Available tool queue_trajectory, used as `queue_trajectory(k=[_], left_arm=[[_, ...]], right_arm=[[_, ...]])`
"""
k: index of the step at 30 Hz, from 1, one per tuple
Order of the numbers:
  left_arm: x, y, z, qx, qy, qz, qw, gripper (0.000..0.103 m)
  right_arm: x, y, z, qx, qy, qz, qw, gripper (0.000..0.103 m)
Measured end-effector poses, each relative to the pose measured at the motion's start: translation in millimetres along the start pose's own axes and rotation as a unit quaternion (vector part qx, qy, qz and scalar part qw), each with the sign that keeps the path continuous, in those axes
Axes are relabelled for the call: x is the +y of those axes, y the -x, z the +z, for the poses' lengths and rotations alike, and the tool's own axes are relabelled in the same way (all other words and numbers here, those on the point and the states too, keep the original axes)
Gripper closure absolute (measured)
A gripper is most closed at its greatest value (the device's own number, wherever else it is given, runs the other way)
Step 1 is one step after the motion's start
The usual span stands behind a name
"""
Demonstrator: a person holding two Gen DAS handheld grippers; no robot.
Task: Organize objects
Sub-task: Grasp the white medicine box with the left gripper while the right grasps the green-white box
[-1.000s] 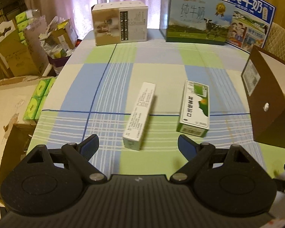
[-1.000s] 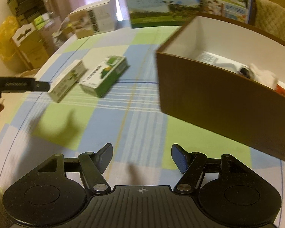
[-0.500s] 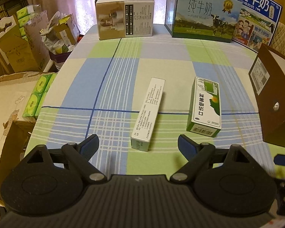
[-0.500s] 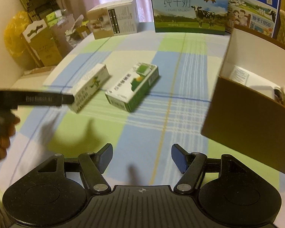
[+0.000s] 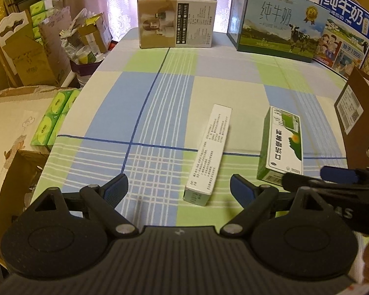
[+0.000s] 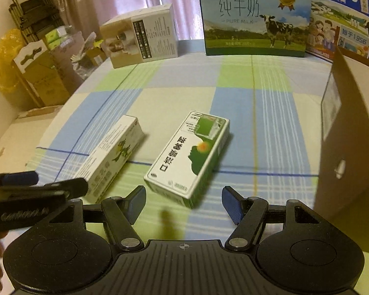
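Note:
A long narrow white box point(image 5: 209, 153) point(image 6: 112, 157) lies on the checked tablecloth, with a green-and-white medicine box point(image 5: 281, 145) point(image 6: 189, 156) flat to its right. A brown cardboard box point(image 5: 359, 118) point(image 6: 344, 132) stands at the right edge. My left gripper point(image 5: 179, 189) is open, its fingers just short of the white box's near end. My right gripper point(image 6: 183, 202) is open too, straddling the near end of the green box without touching it. Each gripper shows in the other's view, at the side.
A beige carton point(image 5: 176, 21), a milk carton with a cow picture point(image 5: 275, 22) and a blue milk carton point(image 5: 344, 29) stand along the table's far edge. Cardboard clutter point(image 5: 29, 56) and green tissue packs point(image 5: 54, 118) sit off the left edge.
The right gripper has swung left, away from the brown box, and come up to the green box. The left gripper has drifted left and back a little, so the white box sits right of centre.

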State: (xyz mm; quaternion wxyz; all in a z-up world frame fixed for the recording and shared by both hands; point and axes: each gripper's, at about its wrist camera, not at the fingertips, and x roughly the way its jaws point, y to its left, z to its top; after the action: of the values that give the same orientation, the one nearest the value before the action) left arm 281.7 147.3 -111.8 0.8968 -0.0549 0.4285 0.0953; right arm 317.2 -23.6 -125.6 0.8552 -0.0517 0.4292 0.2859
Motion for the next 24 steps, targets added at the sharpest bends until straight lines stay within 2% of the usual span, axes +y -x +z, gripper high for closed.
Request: queue_trajectory(k=[12,19,24], left_arm=[[7.8,-5.2,0.6,0.001,0.013,0.004,0.9999,0.015],[-0.3,-9.1,-1.8,-0.007,-0.003,-0.005,1.0000,0.017],[-5.7,-15.5,-3.2,-0.007,-0.012,-0.013,0.9998,0.025]], right_arm=[[9.7,-36.4,6.3,0.008,0.011,-0.011,1.000,0.038],[2.1,-26.1,-4.3,-0.004,0.035,-0.008,0.999,0.046],[-10.3,-9.9,-17.5,0.007,0.050,0.003,0.999,0.047]])
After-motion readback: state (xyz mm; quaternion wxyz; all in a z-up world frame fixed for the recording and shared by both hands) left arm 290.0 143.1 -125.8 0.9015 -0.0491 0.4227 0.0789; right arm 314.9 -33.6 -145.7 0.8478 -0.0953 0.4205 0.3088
